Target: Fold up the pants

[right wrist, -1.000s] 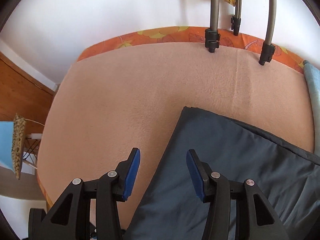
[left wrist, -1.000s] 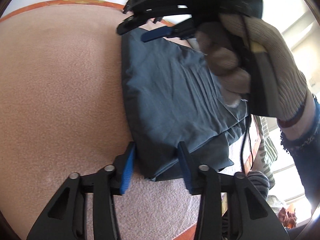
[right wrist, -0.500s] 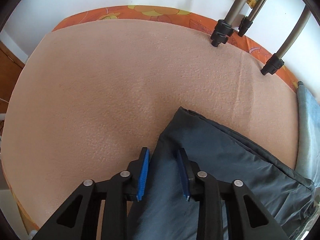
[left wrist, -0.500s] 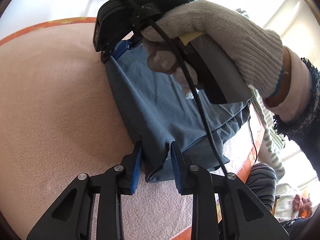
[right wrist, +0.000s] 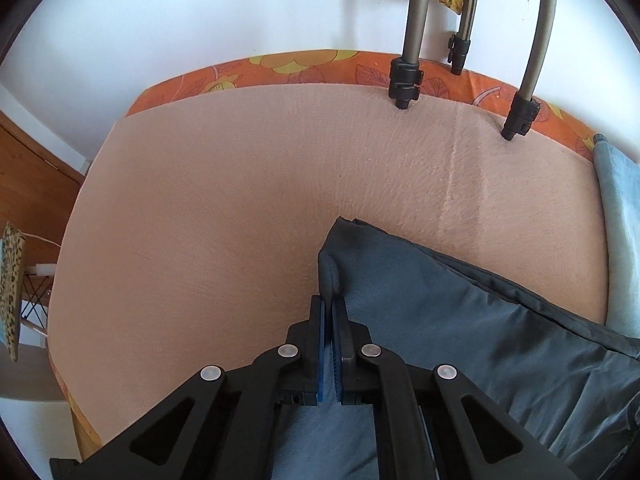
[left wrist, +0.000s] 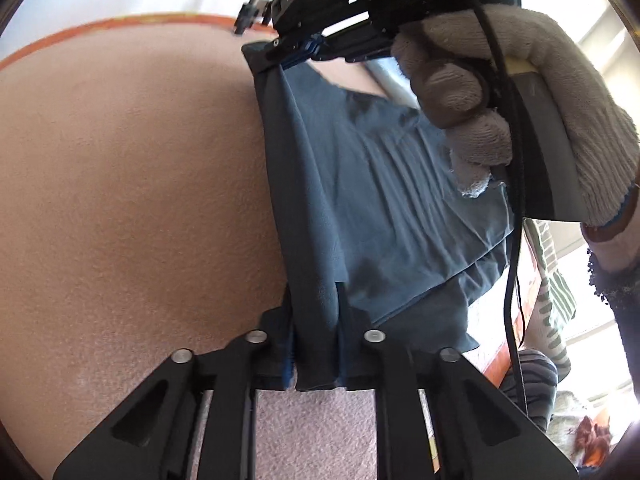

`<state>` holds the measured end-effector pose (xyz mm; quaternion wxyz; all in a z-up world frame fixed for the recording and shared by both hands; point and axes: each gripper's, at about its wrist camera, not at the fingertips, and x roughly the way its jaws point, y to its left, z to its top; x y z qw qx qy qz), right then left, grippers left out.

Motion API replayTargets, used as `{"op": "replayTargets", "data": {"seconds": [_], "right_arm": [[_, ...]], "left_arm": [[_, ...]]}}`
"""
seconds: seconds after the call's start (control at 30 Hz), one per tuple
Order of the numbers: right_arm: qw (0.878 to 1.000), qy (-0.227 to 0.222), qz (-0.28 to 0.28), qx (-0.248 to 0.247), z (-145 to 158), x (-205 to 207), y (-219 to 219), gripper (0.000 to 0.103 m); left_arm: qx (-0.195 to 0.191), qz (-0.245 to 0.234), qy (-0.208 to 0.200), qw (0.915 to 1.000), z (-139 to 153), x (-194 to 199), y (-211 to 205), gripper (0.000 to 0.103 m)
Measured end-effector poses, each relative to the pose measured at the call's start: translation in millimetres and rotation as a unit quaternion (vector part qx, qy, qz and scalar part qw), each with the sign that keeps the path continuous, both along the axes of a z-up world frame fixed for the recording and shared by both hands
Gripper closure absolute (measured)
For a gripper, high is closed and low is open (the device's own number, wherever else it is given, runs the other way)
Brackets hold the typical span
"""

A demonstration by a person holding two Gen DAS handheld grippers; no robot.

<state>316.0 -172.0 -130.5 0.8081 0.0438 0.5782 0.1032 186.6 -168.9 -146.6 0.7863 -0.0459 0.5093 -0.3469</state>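
Observation:
Dark grey-blue pants (left wrist: 372, 200) lie partly folded on a peach blanket (left wrist: 132, 184). My left gripper (left wrist: 316, 316) is shut on the near corner of the pants' left edge, fabric bunched between its jaws. My right gripper (left wrist: 304, 50), held by a gloved hand (left wrist: 520, 92), is shut on the far corner of the same edge. In the right wrist view my right gripper (right wrist: 330, 306) pinches a raised fold of the pants (right wrist: 440, 320). The edge is stretched taut between both grippers and lifted off the blanket.
The peach blanket (right wrist: 240, 200) covers a surface with an orange floral border (right wrist: 280, 68). Three grey tripod legs (right wrist: 408, 60) stand at the far edge. A light blue cloth (right wrist: 620, 220) lies at the right. A wooden door (right wrist: 28, 184) is at the left.
Both grippers went from open to shut on the pants' left edge. The edge has been lifted and pulled taut between them.

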Motion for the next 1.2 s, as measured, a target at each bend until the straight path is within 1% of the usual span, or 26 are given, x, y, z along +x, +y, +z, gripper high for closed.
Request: {"op": "replayTargets", "data": {"seconds": [0.13, 0.27, 0.43, 0.6, 0.63, 0.7, 0.9, 1.07, 1.2], "right_arm": [[0.999, -0.012, -0.006, 0.029, 16, -1, -12, 0.102], [0.998, -0.03, -0.01, 0.051, 38, -5, -27, 0.103], [0.995, -0.059, -0.022, 0.076, 67, -19, -64, 0.103], [0.992, -0.083, -0.041, 0.088, 87, -33, -107, 0.103], [0.991, -0.087, -0.045, 0.091, 91, -36, -118, 0.103], [0.989, -0.097, -0.056, 0.095, 96, -43, -141, 0.103], [0.984, -0.112, -0.094, 0.103, 98, -65, -215, 0.103], [0.98, -0.118, -0.126, 0.101, 91, -86, -279, 0.103], [0.976, -0.115, -0.154, 0.103, 76, -101, -330, 0.103]], "left_arm": [[-0.013, -0.024, -0.04, 0.9988, 26, -15, -8, 0.095], [-0.012, -0.058, -0.083, 0.9947, 53, -27, -36, 0.096], [-0.022, -0.1, -0.106, 0.989, 73, -36, -80, 0.096], [-0.024, -0.14, -0.114, 0.9833, 85, -44, -116, 0.096], [-0.022, -0.149, -0.114, 0.982, 86, -46, -128, 0.096], [-0.022, -0.164, -0.115, 0.9795, 87, -47, -139, 0.096], [-0.029, -0.212, -0.11, 0.9708, 83, -63, -191, 0.096], [-0.027, -0.251, -0.099, 0.9625, 67, -74, -246, 0.097], [-0.025, -0.274, -0.086, 0.9574, 55, -82, -280, 0.097]]}}
